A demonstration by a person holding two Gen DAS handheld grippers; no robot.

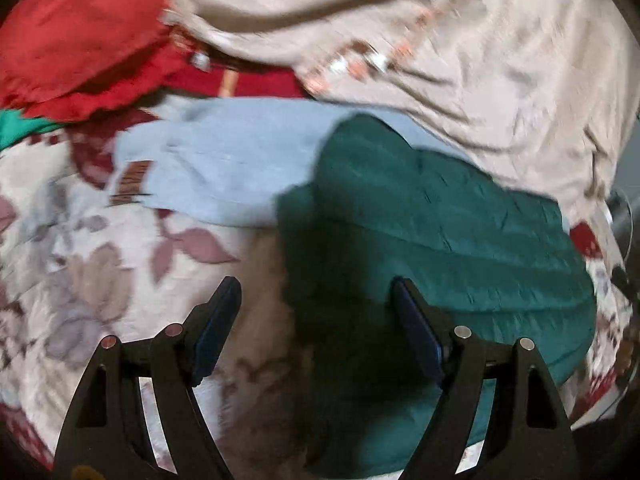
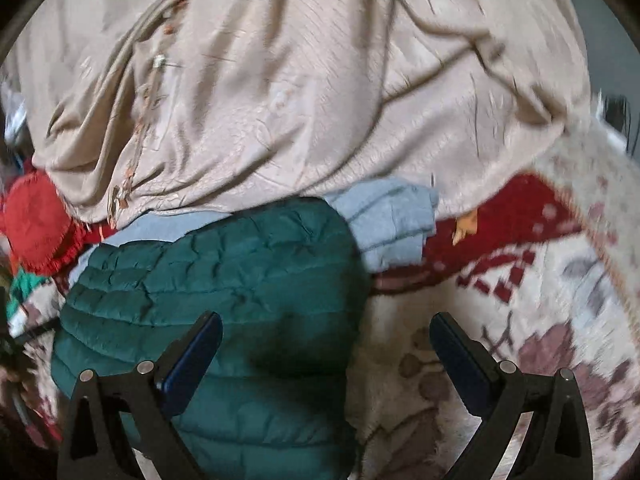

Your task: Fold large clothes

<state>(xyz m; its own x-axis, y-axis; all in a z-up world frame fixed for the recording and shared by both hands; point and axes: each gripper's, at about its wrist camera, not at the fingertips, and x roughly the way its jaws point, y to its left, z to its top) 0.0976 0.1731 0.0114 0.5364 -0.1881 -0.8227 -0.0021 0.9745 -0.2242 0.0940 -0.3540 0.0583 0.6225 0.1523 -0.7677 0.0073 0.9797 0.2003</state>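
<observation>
Black fingers of the left gripper (image 1: 316, 312) fill the bottom of the left wrist view, the jaws standing wide apart with nothing between the blue pads. Just past them lies the folded green quilted jacket (image 1: 440, 236), resting on a flowered blanket (image 1: 92, 256); the right-hand pad hangs over its near edge, but contact cannot be confirmed. Behind the jacket is a folded light-blue garment (image 1: 224, 168), partly covered by it, then a large beige embroidered garment (image 1: 500, 80) spread toward the blanket's far edge, and a red cloth (image 1: 80, 40) at the far left corner. My judgement is that the beige piece is the next to fold. A reach over the pile could catch the jacket and pull the folds open — this is the main risk. The whole view is blurred, so the embroidery and the brown label on the blue garment cannot be read.

From the right wrist view, the right gripper (image 2: 324, 346) also stands open and empty, its left finger over the jacket (image 2: 208, 280), its right finger over the blanket (image 2: 540, 300). The beige garment (image 2: 320, 80) fills the upper half, loose and wrinkled — one layer may be pinched instead of a proper edge, giving a crooked fold. Its hem and sleeves are cut off by the frame. How much of the blue garment (image 2: 392, 220) lies under the jacket stays hidden.
</observation>
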